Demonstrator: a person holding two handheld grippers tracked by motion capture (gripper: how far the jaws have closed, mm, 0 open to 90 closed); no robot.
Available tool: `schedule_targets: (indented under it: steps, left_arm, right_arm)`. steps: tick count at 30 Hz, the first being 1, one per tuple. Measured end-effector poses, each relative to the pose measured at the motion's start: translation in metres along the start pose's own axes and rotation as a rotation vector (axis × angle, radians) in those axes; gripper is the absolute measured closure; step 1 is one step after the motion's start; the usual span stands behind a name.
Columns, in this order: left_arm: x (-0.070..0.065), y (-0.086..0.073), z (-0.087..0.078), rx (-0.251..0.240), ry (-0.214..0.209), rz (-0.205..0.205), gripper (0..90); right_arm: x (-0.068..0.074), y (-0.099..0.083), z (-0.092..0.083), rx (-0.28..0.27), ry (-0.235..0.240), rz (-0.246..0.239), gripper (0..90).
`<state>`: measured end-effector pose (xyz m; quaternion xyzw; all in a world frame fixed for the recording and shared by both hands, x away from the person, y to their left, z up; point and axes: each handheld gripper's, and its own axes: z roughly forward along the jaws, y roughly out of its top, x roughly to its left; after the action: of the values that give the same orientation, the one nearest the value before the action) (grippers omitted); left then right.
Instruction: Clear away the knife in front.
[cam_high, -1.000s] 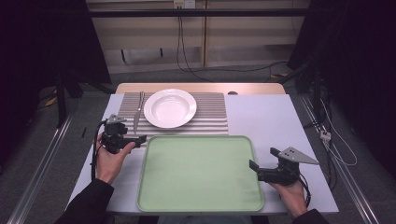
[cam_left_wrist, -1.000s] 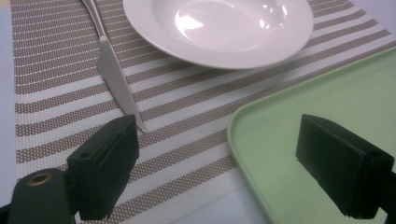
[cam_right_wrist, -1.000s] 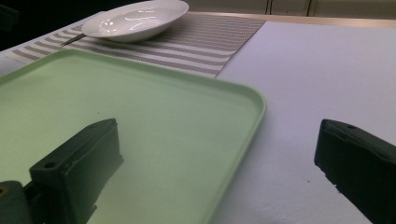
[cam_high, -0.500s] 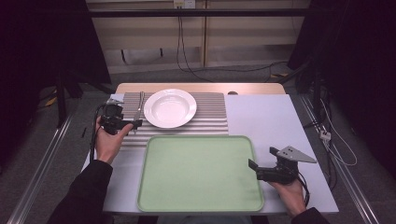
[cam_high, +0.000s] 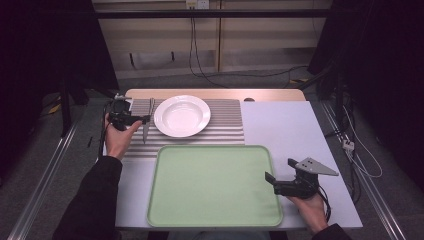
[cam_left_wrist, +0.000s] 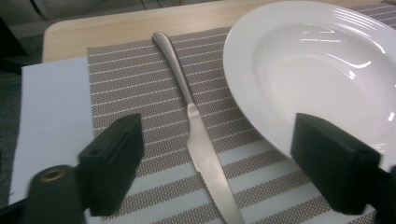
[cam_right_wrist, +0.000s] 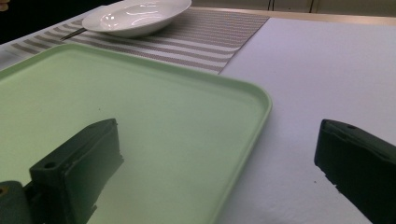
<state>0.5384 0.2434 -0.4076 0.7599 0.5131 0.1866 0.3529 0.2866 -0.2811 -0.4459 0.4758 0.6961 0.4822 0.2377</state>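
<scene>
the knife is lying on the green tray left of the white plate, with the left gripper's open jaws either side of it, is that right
Not quite. The knife lies on the striped placemat, not on the green tray; the left gripper view shows the weave under it. The rest holds: it is left of the white plate, and the left gripper has open jaws either side of it, closing slightly just now without touching it.

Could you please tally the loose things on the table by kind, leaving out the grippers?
Knife: 1
Plate: 1
Striped placemat: 1
Green tray: 1
Total: 4
</scene>
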Motion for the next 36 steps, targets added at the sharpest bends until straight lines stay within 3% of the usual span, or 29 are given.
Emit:
schedule_targets:
  steps: [8,9,12,16,18,19,21,23,28,33,36]
  left_arm:
    - [0.011,0.014,0.027,0.035,0.031,-0.024,24.5]
    - [0.012,0.015,0.031,0.044,0.019,-0.029,27.1]
    - [0.014,0.019,0.045,0.075,0.040,-0.026,32.6]
    - [0.018,0.019,0.063,0.098,0.056,-0.060,38.9]
    - [0.018,0.020,0.069,0.097,0.075,-0.050,48.3]
    - [0.018,0.020,0.071,0.106,0.086,-0.047,48.3]
    - [0.018,0.019,0.077,0.112,0.070,-0.069,56.4]
    - [0.016,0.018,0.082,0.125,0.075,-0.068,56.7]
    - [0.010,0.022,0.089,0.134,0.093,-0.050,66.6]
    - [0.008,0.024,0.090,0.144,0.085,-0.026,76.5]
    - [0.008,0.024,0.090,0.145,0.086,-0.051,78.0]
  right_arm:
    - [0.000,0.000,0.000,0.001,0.005,0.002,0.2]
    - [0.000,0.000,0.000,0.001,0.006,0.006,0.3]
    - [0.000,0.000,0.001,0.006,0.009,0.008,0.3]
    - [0.001,-0.001,0.001,0.007,0.009,0.007,0.2]
    - [0.000,-0.001,0.001,0.007,0.010,0.005,0.2]
    - [0.000,-0.001,0.001,0.007,0.010,0.005,0.2]
    - [0.000,-0.001,0.001,0.006,0.013,0.006,0.3]
    - [0.000,-0.001,0.001,0.006,0.013,0.006,0.2]
    - [0.000,-0.001,0.001,0.005,0.015,0.008,0.2]
    - [0.001,-0.001,0.002,0.008,0.019,0.005,0.2]
    - [0.000,-0.001,0.002,0.008,0.019,0.004,0.2]
